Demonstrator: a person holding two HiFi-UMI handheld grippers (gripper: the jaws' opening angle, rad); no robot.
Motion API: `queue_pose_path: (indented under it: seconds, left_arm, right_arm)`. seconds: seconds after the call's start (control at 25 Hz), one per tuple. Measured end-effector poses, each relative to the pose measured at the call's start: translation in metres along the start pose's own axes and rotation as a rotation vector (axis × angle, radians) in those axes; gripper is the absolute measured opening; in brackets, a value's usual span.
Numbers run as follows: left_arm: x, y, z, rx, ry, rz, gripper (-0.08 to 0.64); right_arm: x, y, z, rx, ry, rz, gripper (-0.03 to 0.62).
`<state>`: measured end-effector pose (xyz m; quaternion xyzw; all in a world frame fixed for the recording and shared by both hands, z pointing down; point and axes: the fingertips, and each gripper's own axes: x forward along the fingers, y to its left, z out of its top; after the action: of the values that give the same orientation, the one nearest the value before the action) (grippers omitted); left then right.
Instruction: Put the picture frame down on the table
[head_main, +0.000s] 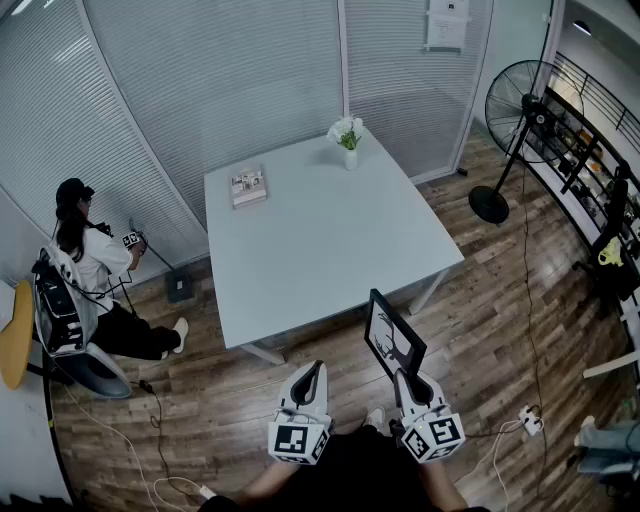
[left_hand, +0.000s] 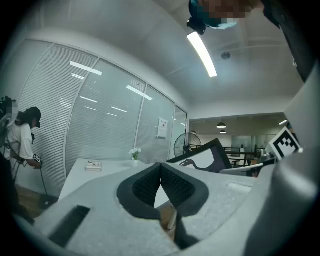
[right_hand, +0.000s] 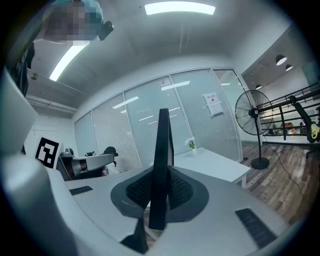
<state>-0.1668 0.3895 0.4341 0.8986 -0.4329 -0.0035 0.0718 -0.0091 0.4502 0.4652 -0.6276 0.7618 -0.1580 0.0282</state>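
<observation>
The picture frame (right_hand: 162, 165) shows only its thin edge in the right gripper view, so its picture faces out of sight. In the left gripper view, its lower part is hidden behind the left gripper (left_hand: 161, 170). On the far left of the table (head_main: 330, 250), a flat item (head_main: 248, 186) is too small to identify. A wall notice (head_main: 446, 22) is cut by the top edge, its print unreadable. A yellow object (head_main: 15, 350) is cut off at the left.

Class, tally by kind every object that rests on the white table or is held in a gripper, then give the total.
Book: 1
Vase of flowers: 1
Picture frame, held in the right gripper: 1
Total: 3
</observation>
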Motion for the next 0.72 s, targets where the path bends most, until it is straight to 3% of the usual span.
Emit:
queue_pose_path:
  seconds: [0.72]
  left_arm:
    - [0.015, -0.032, -0.009, 0.003, 0.030, -0.033, 0.015]
  right_arm:
    - [-0.014, -0.026, 0.004, 0.069, -0.006, 0.000, 0.049]
